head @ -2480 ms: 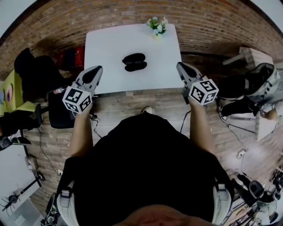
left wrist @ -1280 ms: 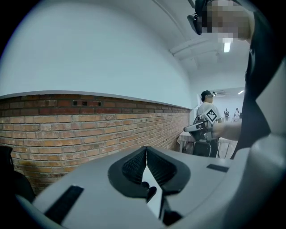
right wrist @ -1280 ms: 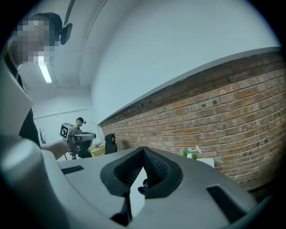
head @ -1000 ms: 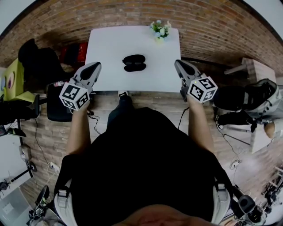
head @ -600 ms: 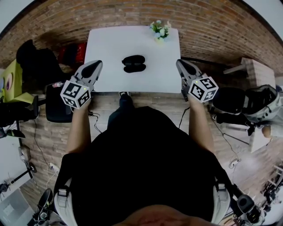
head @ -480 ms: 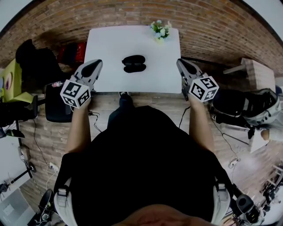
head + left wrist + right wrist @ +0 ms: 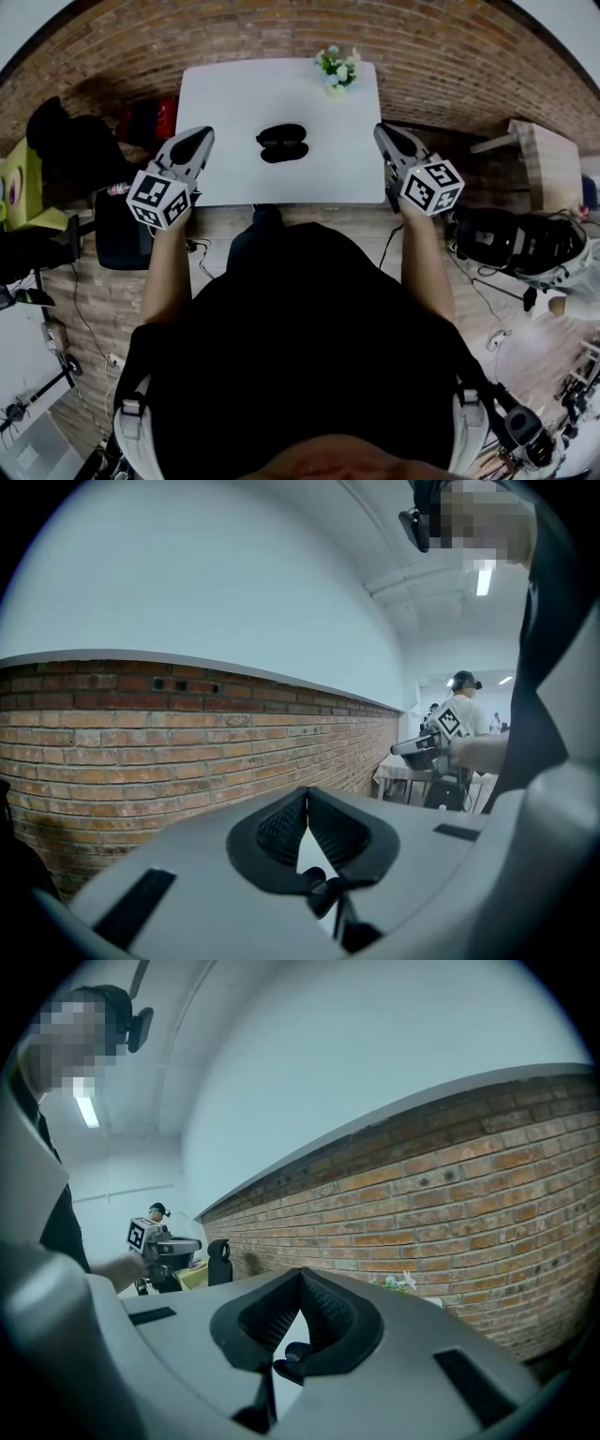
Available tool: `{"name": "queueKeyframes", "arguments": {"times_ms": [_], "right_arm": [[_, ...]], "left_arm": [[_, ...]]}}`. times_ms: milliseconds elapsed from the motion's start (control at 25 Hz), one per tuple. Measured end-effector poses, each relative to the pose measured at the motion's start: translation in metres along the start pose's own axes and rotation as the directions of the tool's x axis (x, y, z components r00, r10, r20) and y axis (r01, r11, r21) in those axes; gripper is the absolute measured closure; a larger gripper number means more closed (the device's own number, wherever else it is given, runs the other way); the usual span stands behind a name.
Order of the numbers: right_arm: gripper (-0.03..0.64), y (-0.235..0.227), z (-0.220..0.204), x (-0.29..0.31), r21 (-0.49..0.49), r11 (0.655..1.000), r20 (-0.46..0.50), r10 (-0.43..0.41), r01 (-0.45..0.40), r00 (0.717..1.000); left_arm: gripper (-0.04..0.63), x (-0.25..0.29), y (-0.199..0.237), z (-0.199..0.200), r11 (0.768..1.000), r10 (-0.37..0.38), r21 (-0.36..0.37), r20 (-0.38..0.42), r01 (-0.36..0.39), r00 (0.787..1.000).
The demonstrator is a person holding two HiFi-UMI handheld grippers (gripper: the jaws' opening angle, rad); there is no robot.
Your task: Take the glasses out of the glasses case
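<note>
A black glasses case [image 7: 282, 142] lies near the middle of the white table [image 7: 230, 103]; it shows two dark lobes, and I cannot tell whether it is open. My left gripper [image 7: 198, 141] hovers by the table's near left corner, jaws shut with nothing in them. My right gripper [image 7: 386, 136] hovers by the near right corner, also shut and holding nothing. Both stand well short of the case. In the left gripper view the pads [image 7: 307, 794] meet at the tip before a brick wall. The right gripper view shows its jaws [image 7: 301, 1274] closed too.
A small pot of flowers [image 7: 335, 64] stands at the table's far right edge and shows as flowers [image 7: 403, 1282] in the right gripper view. A black chair [image 7: 120, 230] sits left of the table. Dark bags [image 7: 511, 239] lie on the wooden floor at right. A brick wall runs behind.
The person has stepped closer to the table since the earliest frame, and the head view has shifted a little. Both grippers keep nearly the same pose, still shut. The case has not moved.
</note>
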State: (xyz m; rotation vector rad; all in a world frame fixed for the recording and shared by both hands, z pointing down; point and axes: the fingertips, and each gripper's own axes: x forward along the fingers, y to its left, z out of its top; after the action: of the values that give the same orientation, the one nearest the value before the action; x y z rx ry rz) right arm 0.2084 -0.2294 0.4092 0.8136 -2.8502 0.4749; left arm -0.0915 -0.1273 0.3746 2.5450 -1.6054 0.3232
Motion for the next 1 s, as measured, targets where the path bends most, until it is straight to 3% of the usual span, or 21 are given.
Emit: {"name": "queueKeyframes", "arguments": {"times_ms": [1000], "right_arm": [[0.601, -0.021, 0.019, 0.054, 0.037, 0.998, 0.007, -0.044, 0.043, 0.999]], "left_arm": [[0.584, 0.037, 0.061, 0.002, 0.999, -0.051, -0.008, -0.011, 0.051, 0.999]]}}
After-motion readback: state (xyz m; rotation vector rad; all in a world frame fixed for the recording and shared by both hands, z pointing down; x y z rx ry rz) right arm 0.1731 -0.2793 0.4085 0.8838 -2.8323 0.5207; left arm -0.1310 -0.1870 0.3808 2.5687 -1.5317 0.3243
